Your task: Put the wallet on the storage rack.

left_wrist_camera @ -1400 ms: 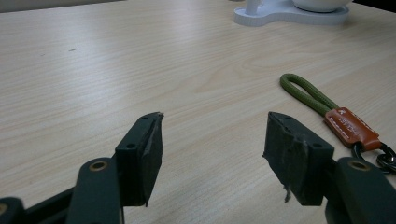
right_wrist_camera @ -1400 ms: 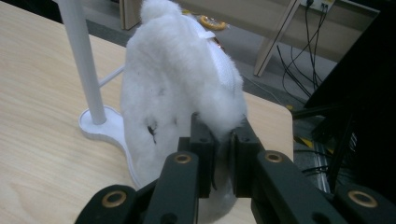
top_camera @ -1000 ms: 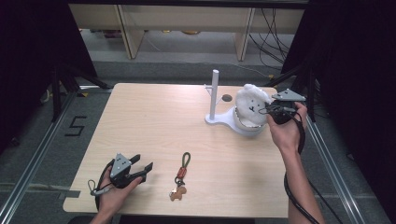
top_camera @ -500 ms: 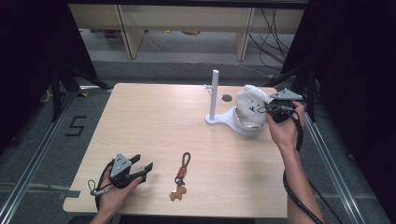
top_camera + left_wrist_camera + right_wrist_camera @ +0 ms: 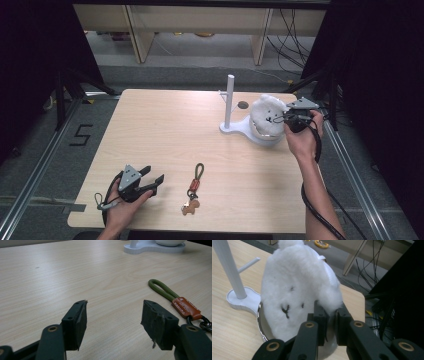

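Looks light and very soft: a white plush toy [image 5: 266, 118] with a small stitched face, fleecy all over, sitting in the shiny dish at one end of the white stand [image 5: 235, 131], just beside the stand's upright post [image 5: 229, 100], at the counter's [image 5: 170, 130] far right. Likely to squash and sag rather than slip, so no risk of breakage, but a shallow pinch on loose fur could tear free; better taken deep on a fold or on the bulk of the body than on a tuft. Right gripper [image 5: 289, 118] pressed against the toy on the side away from the post, jaws drawn narrow on a lobe of fleece at the toy's lower edge, clamped on the plush toy [image 5: 299, 287] as the right gripper view shows, with white pile bulging over the pads. Left gripper [image 5: 150, 181] low on the counter, well apart from the stand toward the person's side, jaws spread wide on nothing. Just beside it, on the stand's side, a keychain [image 5: 194, 187] with green cord loop and orange tab lying flat. Against the frame a second ago, hardly anything different: right hand a shade closer in on the toy, toy in the same seat on the stand, left gripper and keychain unmoved.
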`<act>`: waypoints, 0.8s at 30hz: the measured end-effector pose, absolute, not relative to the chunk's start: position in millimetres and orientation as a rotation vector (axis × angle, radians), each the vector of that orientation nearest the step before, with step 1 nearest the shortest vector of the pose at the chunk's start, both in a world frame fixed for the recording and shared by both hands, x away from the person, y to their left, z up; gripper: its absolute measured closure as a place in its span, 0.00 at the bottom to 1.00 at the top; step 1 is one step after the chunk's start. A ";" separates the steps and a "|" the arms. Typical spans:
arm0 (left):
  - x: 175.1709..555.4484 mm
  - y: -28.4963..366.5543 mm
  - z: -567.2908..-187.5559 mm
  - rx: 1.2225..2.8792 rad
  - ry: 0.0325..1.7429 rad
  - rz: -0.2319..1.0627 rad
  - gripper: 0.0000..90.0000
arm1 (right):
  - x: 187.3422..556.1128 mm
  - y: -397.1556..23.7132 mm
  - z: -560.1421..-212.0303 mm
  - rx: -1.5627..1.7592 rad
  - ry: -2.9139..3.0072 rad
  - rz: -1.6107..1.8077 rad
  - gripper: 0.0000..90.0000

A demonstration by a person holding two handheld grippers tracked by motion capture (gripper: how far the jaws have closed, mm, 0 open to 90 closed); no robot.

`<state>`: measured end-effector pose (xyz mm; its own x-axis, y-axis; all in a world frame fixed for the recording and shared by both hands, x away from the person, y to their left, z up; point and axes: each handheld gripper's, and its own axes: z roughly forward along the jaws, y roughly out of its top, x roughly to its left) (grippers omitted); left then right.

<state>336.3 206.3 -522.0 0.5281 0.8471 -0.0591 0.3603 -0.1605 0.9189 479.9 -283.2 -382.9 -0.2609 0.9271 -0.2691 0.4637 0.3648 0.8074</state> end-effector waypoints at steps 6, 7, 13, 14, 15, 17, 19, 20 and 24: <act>336.4 206.3 -522.0 1.747 1.016 0.596 0.40 | 483.4 -285.9 -389.0 1.217 1.892 0.736 0.92; 336.3 206.3 -522.0 1.748 1.015 0.597 0.40 | 484.6 -286.6 -390.4 1.203 1.882 0.728 0.92; 336.6 206.4 -522.1 1.744 1.020 0.594 0.40 | 488.7 -285.2 -393.7 1.202 1.896 0.687 0.90; 336.6 206.4 -522.1 1.744 1.020 0.593 0.40 | 489.1 -284.9 -394.1 1.197 1.886 0.680 0.89; 336.6 206.5 -522.1 1.743 1.020 0.593 0.40 | 489.5 -285.0 -394.6 1.192 1.889 0.676 0.88; 336.5 206.6 -522.1 1.742 1.021 0.593 0.40 | 490.2 -284.8 -395.3 1.204 1.892 0.667 0.86; 336.5 206.7 -522.1 1.742 1.021 0.593 0.40 | 491.3 -285.1 -396.5 1.206 1.894 0.654 0.83; 336.6 206.8 -522.0 1.744 1.022 0.591 0.40 | 492.1 -285.4 -397.2 1.202 1.896 0.647 0.82; 336.6 206.9 -522.0 1.745 1.022 0.591 0.40 | 493.9 -285.9 -397.6 1.208 1.898 0.629 0.74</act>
<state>336.6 206.9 -522.0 0.5257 0.8481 -0.0659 0.3659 -0.1555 0.9176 493.9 -285.9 -397.6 -0.2401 0.9052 -0.3506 0.5170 0.4249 0.7430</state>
